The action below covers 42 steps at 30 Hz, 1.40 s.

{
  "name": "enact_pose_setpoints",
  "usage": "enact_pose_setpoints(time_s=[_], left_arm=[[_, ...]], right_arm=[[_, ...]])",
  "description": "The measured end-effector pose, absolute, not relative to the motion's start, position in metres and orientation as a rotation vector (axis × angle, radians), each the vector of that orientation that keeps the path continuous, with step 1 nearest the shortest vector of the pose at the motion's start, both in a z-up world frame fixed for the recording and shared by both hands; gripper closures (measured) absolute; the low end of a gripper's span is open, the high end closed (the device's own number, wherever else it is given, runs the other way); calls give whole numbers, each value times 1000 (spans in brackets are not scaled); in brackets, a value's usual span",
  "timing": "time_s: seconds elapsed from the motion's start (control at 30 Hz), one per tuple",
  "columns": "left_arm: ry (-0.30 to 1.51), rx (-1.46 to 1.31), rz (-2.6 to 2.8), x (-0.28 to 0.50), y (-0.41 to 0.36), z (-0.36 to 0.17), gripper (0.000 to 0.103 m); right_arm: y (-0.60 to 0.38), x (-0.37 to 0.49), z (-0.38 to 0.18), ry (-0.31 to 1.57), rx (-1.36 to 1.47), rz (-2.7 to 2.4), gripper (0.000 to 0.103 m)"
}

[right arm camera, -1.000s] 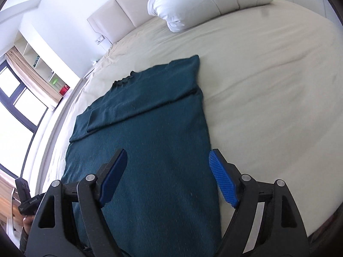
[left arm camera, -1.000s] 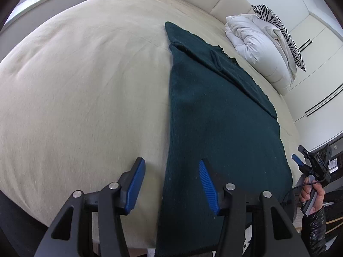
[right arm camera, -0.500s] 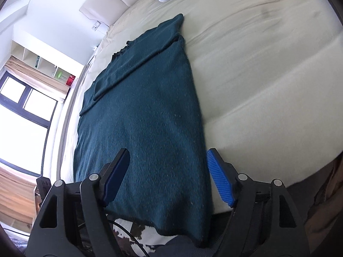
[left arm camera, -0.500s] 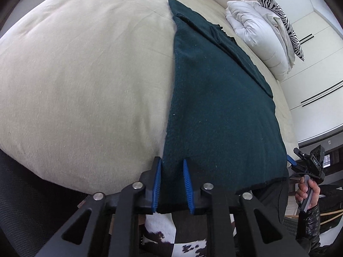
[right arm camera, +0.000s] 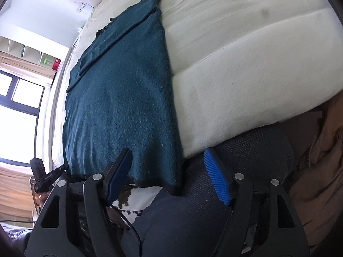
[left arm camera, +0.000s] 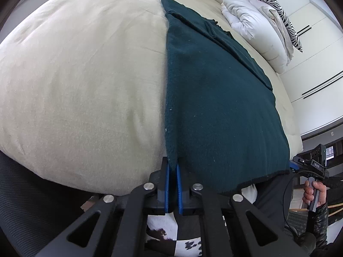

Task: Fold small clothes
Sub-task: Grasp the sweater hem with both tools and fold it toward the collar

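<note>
Left wrist view: cream bed (left arm camera: 81, 81), white duvet (left arm camera: 255, 23) at 1 o'clock. Left gripper (left arm camera: 172, 169), spread a second ago, now pinches the dark green garment (left arm camera: 218, 107) at its near-left hem corner, 6 o'clock.

Right wrist view: right gripper (right arm camera: 169, 171) still spread, straddling the near-right corner at 6 o'clock. It likely closes next, then the hem lifts.

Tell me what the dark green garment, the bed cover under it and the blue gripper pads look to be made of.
Dark green garment: seemingly a knit or fleece, matte, with fuzzy nap, lint specks and a ribbed hem. Bed cover: apparently a soft, matte cream fabric, faintly napped. Blue pads on the right gripper: probably rubber or plastic, with a fine ridged texture.
</note>
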<state>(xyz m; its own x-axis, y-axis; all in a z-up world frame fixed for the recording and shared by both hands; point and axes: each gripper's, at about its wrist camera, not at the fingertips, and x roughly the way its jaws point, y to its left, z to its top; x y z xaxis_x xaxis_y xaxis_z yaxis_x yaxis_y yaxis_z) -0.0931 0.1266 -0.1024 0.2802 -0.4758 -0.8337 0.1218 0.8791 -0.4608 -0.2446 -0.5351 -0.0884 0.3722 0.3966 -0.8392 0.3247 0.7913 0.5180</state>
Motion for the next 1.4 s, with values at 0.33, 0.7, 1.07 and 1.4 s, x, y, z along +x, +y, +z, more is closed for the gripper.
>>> enact_pose_setpoints(time_s=[0.33, 0.7, 1.07, 1.4], left_arm=[[1217, -303, -421, -98, 122, -100, 97], [1190, -383, -484, -100, 132, -83, 98], [1071, -680, -594, -89, 149, -46, 98], [988, -895, -636, -22, 146, -22, 98]], right_arm=[[-518, -232, -104, 1350, 643, 89, 60], [-517, -253, -101, 1288, 697, 123, 97], [-528, -238, -30, 1000, 787, 231, 98], [-542, -187, 2, 823, 911, 261, 98]])
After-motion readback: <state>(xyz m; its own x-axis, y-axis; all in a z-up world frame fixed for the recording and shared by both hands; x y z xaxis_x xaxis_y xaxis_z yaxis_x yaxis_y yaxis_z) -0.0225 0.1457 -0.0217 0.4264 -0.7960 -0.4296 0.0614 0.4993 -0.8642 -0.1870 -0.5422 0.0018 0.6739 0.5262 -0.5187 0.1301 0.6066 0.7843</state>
